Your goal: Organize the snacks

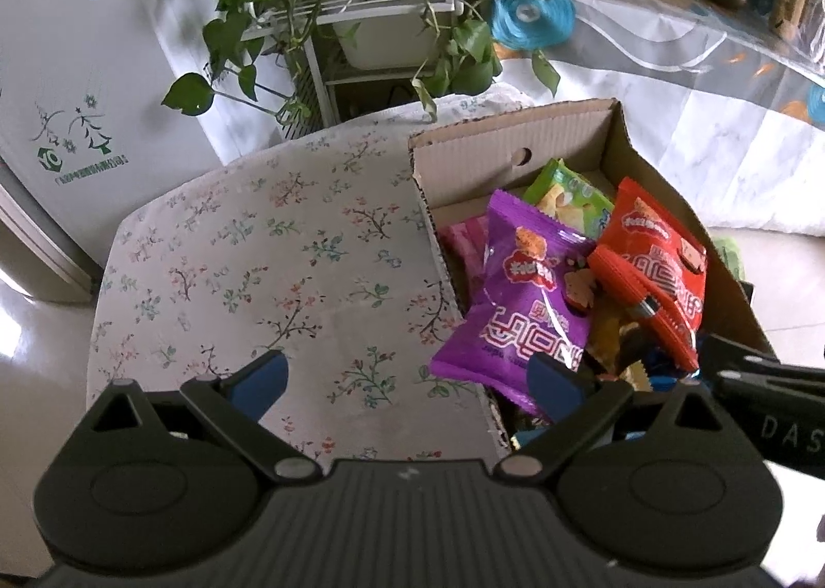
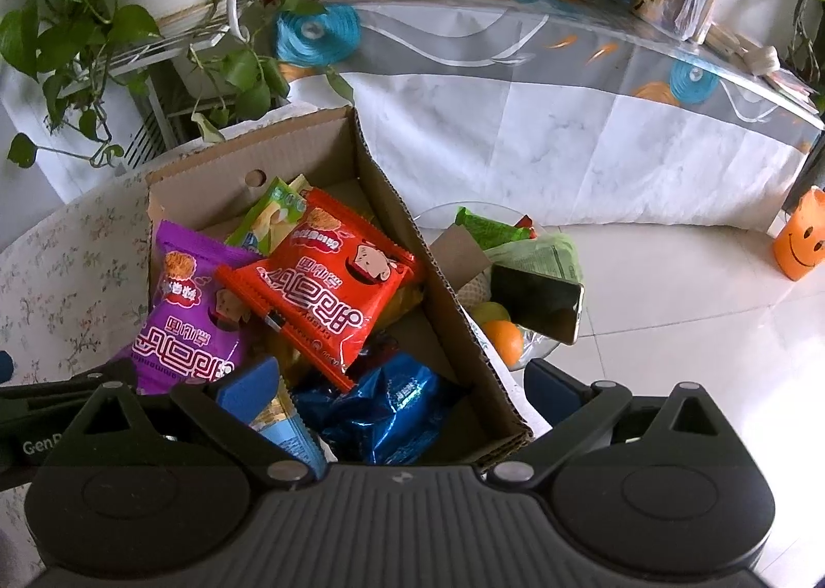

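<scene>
A cardboard box (image 1: 613,134) (image 2: 454,309) stands on a floral-cloth table (image 1: 258,258). It holds a purple snack bag (image 1: 521,294) (image 2: 191,314), a red snack bag (image 1: 655,258) (image 2: 335,283), a green bag (image 1: 567,191) (image 2: 273,216) and a blue foil bag (image 2: 386,407). My left gripper (image 1: 407,376) is open and empty, over the cloth at the box's left wall. My right gripper (image 2: 402,381) is open and empty, low over the box's near end, straddling its right wall.
A glass bowl (image 2: 521,345) right of the box holds an orange, green packets and a phone (image 2: 541,299). A plant stand (image 1: 361,5) and a covered table (image 2: 567,87) stand behind. A fridge (image 1: 67,87) is at the left. An orange pumpkin cup (image 2: 799,242) sits on the floor.
</scene>
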